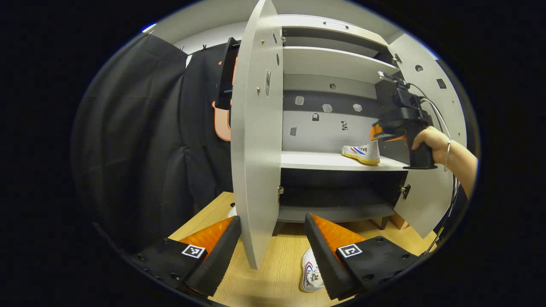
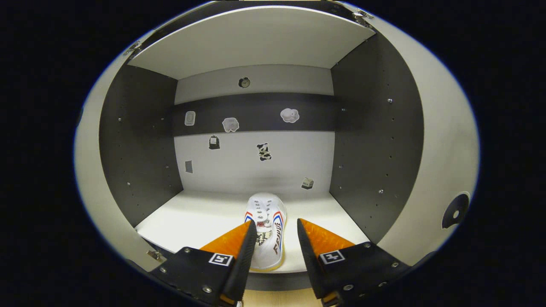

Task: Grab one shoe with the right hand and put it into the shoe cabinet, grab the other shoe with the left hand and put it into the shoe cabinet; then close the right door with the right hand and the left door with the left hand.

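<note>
My left gripper [image 1: 273, 245] blocks half the floor shoe [image 1: 310, 273]; both grippers gape, the right gripper [image 2: 275, 243] straddling the shelved shoe [image 2: 266, 226] in the cabinet [image 2: 375, 140]

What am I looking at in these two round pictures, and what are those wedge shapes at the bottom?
No robot arm here: a person holds a two-finger gripper in each hand, and a fisheye camera rides on each. The wedges are that gripper's own jaws.

The left gripper view looks at an open shoe cabinet from outside, past its left door. The left gripper is open and holds nothing; below it, the second shoe lies on the wooden floor. Farther off, a hand holds the right gripper by the shelf.

The right gripper view looks into the cabinet. One shoe rests on the shelf between the right gripper's open jaws, apparently released.
</note>
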Motion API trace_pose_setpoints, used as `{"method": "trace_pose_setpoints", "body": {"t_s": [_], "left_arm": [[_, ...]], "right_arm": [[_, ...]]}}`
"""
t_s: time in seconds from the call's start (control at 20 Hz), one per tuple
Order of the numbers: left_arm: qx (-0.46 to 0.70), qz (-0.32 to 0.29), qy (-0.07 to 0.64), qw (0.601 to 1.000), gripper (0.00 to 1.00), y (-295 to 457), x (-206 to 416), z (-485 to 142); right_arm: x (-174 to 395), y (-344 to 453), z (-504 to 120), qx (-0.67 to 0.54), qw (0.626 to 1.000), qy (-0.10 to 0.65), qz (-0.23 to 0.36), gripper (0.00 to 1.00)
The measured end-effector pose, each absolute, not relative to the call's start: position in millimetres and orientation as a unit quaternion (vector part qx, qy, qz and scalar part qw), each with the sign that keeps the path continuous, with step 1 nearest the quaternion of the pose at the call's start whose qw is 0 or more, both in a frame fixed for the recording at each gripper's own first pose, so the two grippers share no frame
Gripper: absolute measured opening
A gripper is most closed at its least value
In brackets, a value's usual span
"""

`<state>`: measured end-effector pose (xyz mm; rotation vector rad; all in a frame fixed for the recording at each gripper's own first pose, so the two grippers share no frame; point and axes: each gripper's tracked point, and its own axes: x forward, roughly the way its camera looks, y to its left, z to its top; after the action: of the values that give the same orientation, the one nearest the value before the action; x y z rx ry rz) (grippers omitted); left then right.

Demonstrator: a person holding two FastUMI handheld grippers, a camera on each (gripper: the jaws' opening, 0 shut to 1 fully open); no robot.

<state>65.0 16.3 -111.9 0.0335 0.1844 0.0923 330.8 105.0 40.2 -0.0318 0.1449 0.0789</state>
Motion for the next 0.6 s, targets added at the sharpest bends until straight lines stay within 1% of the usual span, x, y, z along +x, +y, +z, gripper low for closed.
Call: {"method": "trace_pose_setpoints", "body": {"t_s": [0.05,0.1,0.2,0.4,0.45,0.5,0.6], "left_arm": [[0.018,0.043,0.095,0.994,0.97,14.3,64.2,-114.4],[0.016,0.039,0.097,0.994,0.97,12.3,63.3,-116.4],[0.015,0.03,0.1,0.994,0.97,5.3,59.6,-121.9],[0.017,0.007,0.13,0.991,0.97,-18.7,49.7,-156.2],[0.015,0.001,0.14,0.99,0.94,-23.6,50.2,-166.5],[0.013,-0.005,0.152,0.988,0.97,-28.0,50.8,-178.0],[0.014,-0.017,0.177,0.984,0.97,-37.5,54.4,-202.1]], "right_arm": [[319.4,104.1,40.4,-0.014,0.997,0.069,0.041,0.64],[308.2,103.4,41.2,-0.012,0.997,0.065,0.044,0.72],[284.8,102.3,43.9,-0.009,0.997,0.053,0.05,0.81],[240.4,99.5,48.0,-0.005,0.998,0.033,0.062,0.88],[229.8,98.2,46.6,-0.004,0.997,0.031,0.064,0.89],[220.4,96.3,44.0,-0.005,0.997,0.03,0.065,0.92],[203.4,90.5,38.4,-0.011,0.998,0.028,0.064,0.92]]}}
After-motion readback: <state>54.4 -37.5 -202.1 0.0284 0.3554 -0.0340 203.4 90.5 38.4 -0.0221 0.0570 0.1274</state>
